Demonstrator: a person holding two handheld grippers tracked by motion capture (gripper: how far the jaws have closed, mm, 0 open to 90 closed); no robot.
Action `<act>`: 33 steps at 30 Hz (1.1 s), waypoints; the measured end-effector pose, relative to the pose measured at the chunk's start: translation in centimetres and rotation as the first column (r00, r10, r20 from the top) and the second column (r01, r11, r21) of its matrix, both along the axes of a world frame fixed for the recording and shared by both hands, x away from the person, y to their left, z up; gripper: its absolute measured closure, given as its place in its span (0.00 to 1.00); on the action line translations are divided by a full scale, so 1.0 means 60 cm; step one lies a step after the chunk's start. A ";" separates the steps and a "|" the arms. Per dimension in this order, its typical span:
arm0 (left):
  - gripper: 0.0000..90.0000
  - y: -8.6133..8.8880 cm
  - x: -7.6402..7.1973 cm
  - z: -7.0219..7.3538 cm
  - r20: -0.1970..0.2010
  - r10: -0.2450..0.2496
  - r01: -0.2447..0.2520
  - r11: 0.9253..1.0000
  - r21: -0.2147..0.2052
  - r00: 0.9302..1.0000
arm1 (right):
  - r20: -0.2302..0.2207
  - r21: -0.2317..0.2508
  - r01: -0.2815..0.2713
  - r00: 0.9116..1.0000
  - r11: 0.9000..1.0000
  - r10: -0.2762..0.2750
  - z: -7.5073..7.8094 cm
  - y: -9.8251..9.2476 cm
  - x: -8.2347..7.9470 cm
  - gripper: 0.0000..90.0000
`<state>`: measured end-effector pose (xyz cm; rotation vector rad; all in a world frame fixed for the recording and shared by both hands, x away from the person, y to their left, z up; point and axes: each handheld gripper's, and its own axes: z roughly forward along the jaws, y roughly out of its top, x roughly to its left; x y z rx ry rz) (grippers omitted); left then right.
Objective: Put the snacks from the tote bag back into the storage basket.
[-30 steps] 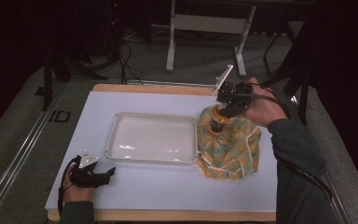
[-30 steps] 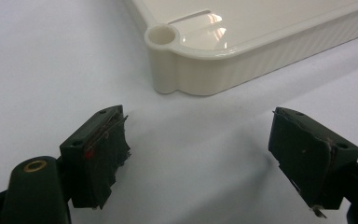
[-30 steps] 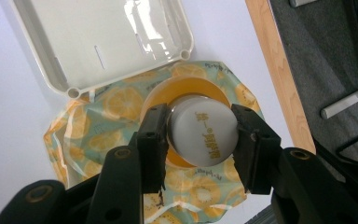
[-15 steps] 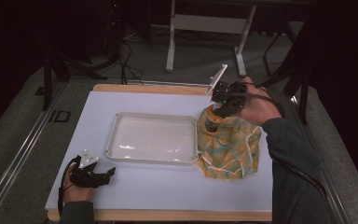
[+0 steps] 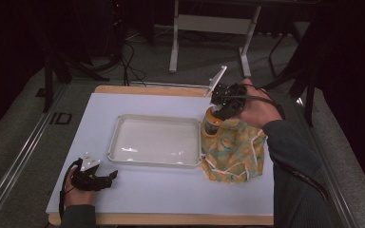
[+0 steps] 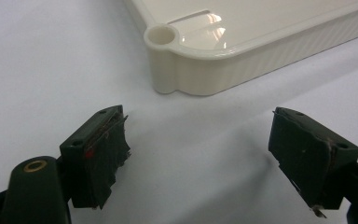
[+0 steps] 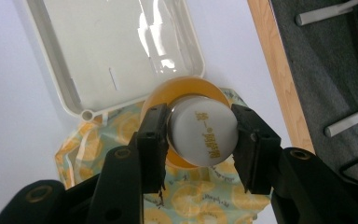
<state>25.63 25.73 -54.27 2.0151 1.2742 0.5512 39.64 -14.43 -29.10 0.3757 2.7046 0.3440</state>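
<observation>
A bottle [image 5: 212, 123] with an orange body [image 7: 186, 88] and a white cap [image 7: 205, 140] stands upright in the mouth of a yellow lemon-print cloth bag [image 5: 233, 152] [image 7: 205, 196], just right of the cream tray [image 5: 154, 163]. My right gripper [image 5: 217, 113] [image 7: 200, 133] comes down from above and is shut on the cap, one jaw on each side. My left gripper [image 5: 108, 176] [image 6: 198, 144] rests on the table at the front left, open, with nothing between its jaws, pointing at the tray's near corner [image 6: 200, 74].
The tray [image 7: 51, 51] holds nothing and lies in the middle of the pale table [image 5: 171, 194]. The table's wooden far edge [image 5: 147, 89] runs behind it. A desk frame [image 5: 209, 23] and cables stand on the floor beyond.
My right gripper has shifted a little to the left with the bottle in its grip. The left gripper has not moved.
</observation>
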 end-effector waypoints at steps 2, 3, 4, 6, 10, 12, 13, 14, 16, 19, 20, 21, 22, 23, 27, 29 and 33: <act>0.21 0.000 0.000 0.000 -0.001 -0.001 0.001 1.000 0.000 1.000 | 0.001 0.001 -0.005 1.000 1.000 0.005 0.000 0.003 0.000 0.65; 0.21 0.000 0.000 0.000 0.000 0.000 0.000 1.000 0.000 1.000 | 0.000 0.004 -0.005 1.000 1.000 0.005 -0.001 0.005 -0.001 0.65; 0.22 0.000 0.000 0.000 0.000 0.000 0.000 1.000 0.000 1.000 | 0.000 0.003 -0.009 1.000 1.000 0.009 -0.001 0.007 -0.001 0.65; 0.21 0.000 0.000 0.000 0.000 -0.001 0.001 1.000 0.000 1.000 | -0.001 0.005 -0.013 1.000 1.000 0.013 -0.002 0.010 -0.001 0.65; 0.21 0.000 0.000 0.000 -0.001 -0.001 0.001 1.000 -0.002 1.000 | -0.004 0.008 -0.017 1.000 1.000 0.017 -0.003 0.017 -0.001 0.65; 0.21 0.000 0.000 0.000 -0.001 -0.001 0.001 1.000 -0.001 1.000 | -0.003 0.008 -0.023 1.000 1.000 0.023 -0.003 0.021 -0.001 0.65; 0.22 0.000 0.000 0.000 -0.001 -0.002 0.002 1.000 -0.001 1.000 | -0.005 0.012 -0.021 1.000 1.000 0.021 -0.003 0.023 -0.002 0.65; 0.21 0.000 0.000 0.000 -0.001 -0.002 0.002 1.000 0.000 1.000 | -0.003 0.009 -0.026 1.000 1.000 0.026 -0.003 0.025 -0.002 0.65; 0.21 0.000 0.000 0.000 -0.001 -0.002 0.002 1.000 -0.001 1.000 | -0.006 0.005 -0.031 1.000 1.000 0.031 -0.004 0.029 -0.002 0.65; 0.21 0.000 0.000 0.000 -0.001 -0.001 0.001 1.000 -0.002 1.000 | -0.010 0.007 -0.037 0.999 0.999 0.038 -0.005 0.035 -0.003 0.65; 0.21 0.000 0.000 0.000 -0.001 -0.001 0.001 1.000 -0.002 1.000 | -0.012 0.008 -0.040 0.999 0.999 0.040 -0.005 0.036 -0.003 0.65; 0.21 0.000 0.000 0.000 -0.001 -0.001 0.001 1.000 -0.002 1.000 | -0.012 0.008 -0.041 0.999 0.999 0.041 -0.006 0.038 -0.003 0.65; 0.21 0.000 0.000 0.000 -0.001 0.000 0.000 1.000 -0.003 1.000 | -0.013 0.009 -0.043 0.999 0.999 0.043 -0.006 0.040 -0.003 0.65; 0.21 0.000 0.000 0.000 -0.001 0.000 0.000 1.000 -0.003 1.000 | -0.013 0.009 -0.044 0.999 0.999 0.044 -0.006 0.041 -0.003 0.65; 0.21 0.000 0.000 0.000 -0.001 -0.001 0.001 1.000 -0.002 1.000 | -0.017 0.011 -0.049 0.999 0.999 0.049 -0.008 0.048 -0.004 0.65; 0.21 0.000 0.000 0.000 -0.001 -0.002 0.002 1.000 -0.002 1.000 | -0.021 0.015 -0.047 0.999 0.999 0.047 -0.009 0.050 -0.005 0.65; 0.21 0.000 0.000 0.000 -0.002 -0.001 0.001 1.000 -0.002 1.000 | -0.024 0.014 -0.060 0.998 0.998 0.060 -0.009 0.059 -0.010 0.65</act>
